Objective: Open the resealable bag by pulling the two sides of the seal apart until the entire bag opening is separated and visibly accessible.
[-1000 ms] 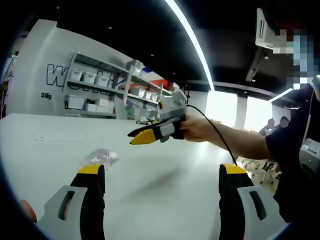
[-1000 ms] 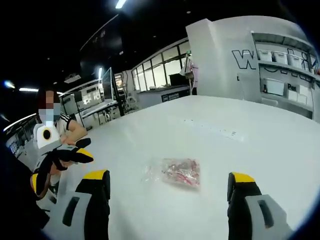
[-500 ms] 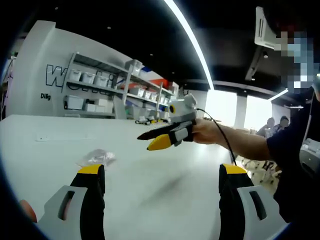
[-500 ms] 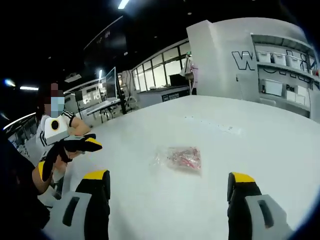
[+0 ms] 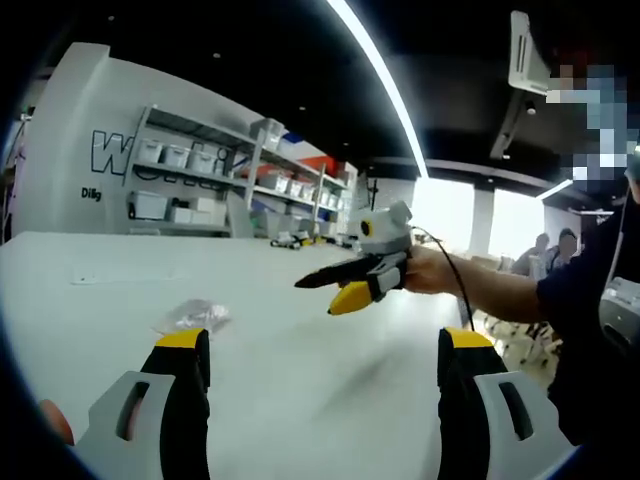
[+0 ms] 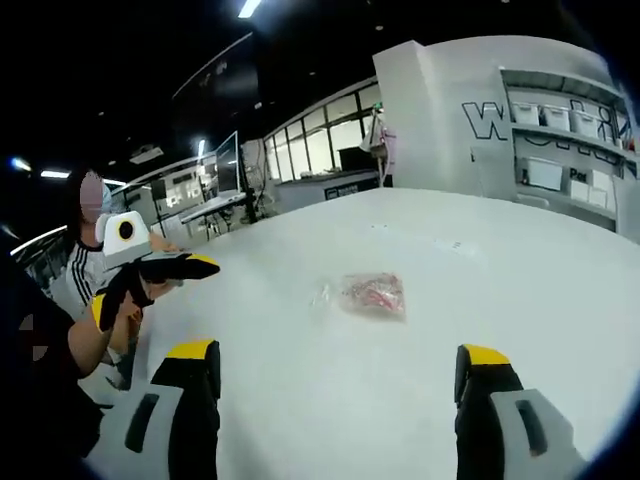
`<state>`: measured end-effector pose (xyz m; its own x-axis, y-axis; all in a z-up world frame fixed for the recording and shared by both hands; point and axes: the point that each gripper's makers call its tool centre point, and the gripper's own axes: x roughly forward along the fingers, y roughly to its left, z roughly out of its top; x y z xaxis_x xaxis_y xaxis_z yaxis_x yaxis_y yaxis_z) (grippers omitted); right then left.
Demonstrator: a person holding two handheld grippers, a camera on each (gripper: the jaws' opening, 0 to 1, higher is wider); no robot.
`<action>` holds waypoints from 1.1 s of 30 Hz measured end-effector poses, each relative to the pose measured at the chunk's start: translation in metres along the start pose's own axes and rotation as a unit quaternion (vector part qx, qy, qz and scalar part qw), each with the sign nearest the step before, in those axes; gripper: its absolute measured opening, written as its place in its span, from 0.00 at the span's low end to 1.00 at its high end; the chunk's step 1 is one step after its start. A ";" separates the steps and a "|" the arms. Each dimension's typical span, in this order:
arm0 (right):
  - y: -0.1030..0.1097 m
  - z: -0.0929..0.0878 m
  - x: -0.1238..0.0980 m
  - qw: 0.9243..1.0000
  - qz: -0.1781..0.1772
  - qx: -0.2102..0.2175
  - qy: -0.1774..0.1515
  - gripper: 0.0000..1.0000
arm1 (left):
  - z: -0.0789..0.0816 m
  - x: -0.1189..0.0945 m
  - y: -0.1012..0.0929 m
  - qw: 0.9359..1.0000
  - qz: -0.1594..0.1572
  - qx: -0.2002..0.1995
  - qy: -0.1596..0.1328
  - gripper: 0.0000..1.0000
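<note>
The resealable bag (image 6: 371, 295) is seen lying flat on the white table (image 6: 480, 300), with reddish contents visible through its clear film. Whether its seal is closed cannot be told. In the left gripper view the same bag (image 5: 193, 316) is seen as a small crinkled clear shape on the table (image 5: 330, 370), beyond the yellow tip of one jaw.

The left hand-held gripper (image 5: 325, 345) is held above the table, short of the bag and not touching it; its two black, yellow-tipped jaws are spread wide apart with nothing between them. In the right gripper view the left hand-held gripper (image 6: 155, 275) is seen well to the side of the bag, held in a person's hand (image 6: 128, 312) near the table edge.

The right hand-held gripper (image 6: 340, 355) is also held short of the bag, above the table, its jaws set wide apart and empty. In the left gripper view the right hand-held gripper (image 5: 345, 285) is seen in the air above the table, well apart from the bag, gripped by a hand (image 5: 425, 270) on an outstretched arm, with a black cable trailing from it.

Behind the bag, a white wall with dark lettering (image 5: 110, 150) and shelving (image 5: 195, 185) loaded with white bins are seen. A long strip light (image 5: 380, 80) runs across the dark ceiling.
</note>
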<state>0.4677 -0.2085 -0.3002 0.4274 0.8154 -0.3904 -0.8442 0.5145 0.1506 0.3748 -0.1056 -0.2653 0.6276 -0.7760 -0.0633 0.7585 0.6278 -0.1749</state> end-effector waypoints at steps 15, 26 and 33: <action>0.006 -0.017 -0.025 1.000 -0.008 -0.007 0.003 0.99 | -0.001 -0.001 -0.003 1.000 0.000 0.001 0.005 0.93; 0.012 -0.032 -0.048 0.999 -0.024 -0.027 0.010 1.00 | -0.010 0.001 -0.007 1.000 -0.003 -0.001 0.020 0.97; 0.014 -0.044 -0.050 1.000 -0.019 -0.019 0.011 1.00 | -0.011 0.001 -0.010 1.000 -0.001 -0.005 0.021 0.99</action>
<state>0.4204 -0.2539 -0.3190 0.4517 0.7897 -0.4151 -0.8398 0.5334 0.1011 0.3659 -0.1131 -0.2741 0.6175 -0.7797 -0.1037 0.7585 0.6252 -0.1839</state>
